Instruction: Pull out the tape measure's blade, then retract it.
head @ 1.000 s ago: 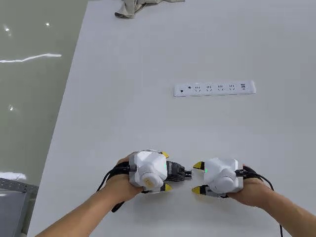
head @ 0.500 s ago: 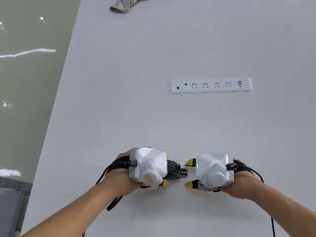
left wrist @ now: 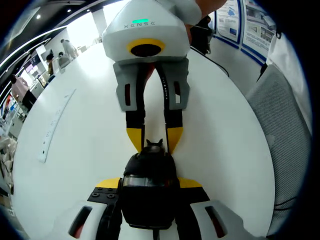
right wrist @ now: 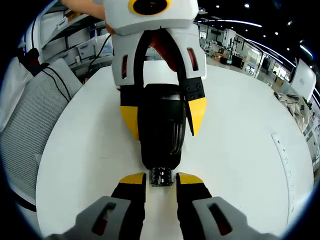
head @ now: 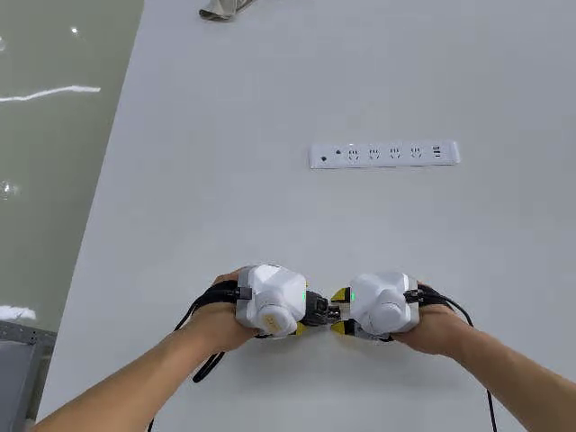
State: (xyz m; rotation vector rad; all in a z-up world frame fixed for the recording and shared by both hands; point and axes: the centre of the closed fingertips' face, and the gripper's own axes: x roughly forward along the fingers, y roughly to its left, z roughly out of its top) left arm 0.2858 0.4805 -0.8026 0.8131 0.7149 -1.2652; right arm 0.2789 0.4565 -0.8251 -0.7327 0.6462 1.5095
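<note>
A black tape measure (head: 319,311) sits low over the white table (head: 270,180), between the two grippers. My left gripper (head: 304,311) is shut on its case (left wrist: 150,197), yellow tips pressed to both sides. The case (right wrist: 161,125) points its mouth at my right gripper (head: 339,310). The blade's small end hook (right wrist: 161,176) pokes out between the right gripper's (right wrist: 161,179) yellow fingertips (right wrist: 134,180), which flank it closely with thin gaps, open. In the left gripper view, the right gripper (left wrist: 154,141) comes down from the top onto the hook (left wrist: 154,146).
A white power strip (head: 384,154) lies farther back on the table. Crumpled cloth (head: 219,10) rests at the far edge. The table's left edge (head: 99,207) drops to a glossy floor. A mesh chair back (left wrist: 285,135) stands beside the table.
My right gripper has moved left to the tape measure's mouth, and its jaws have narrowed around the hook. The left gripper kept its hold.
</note>
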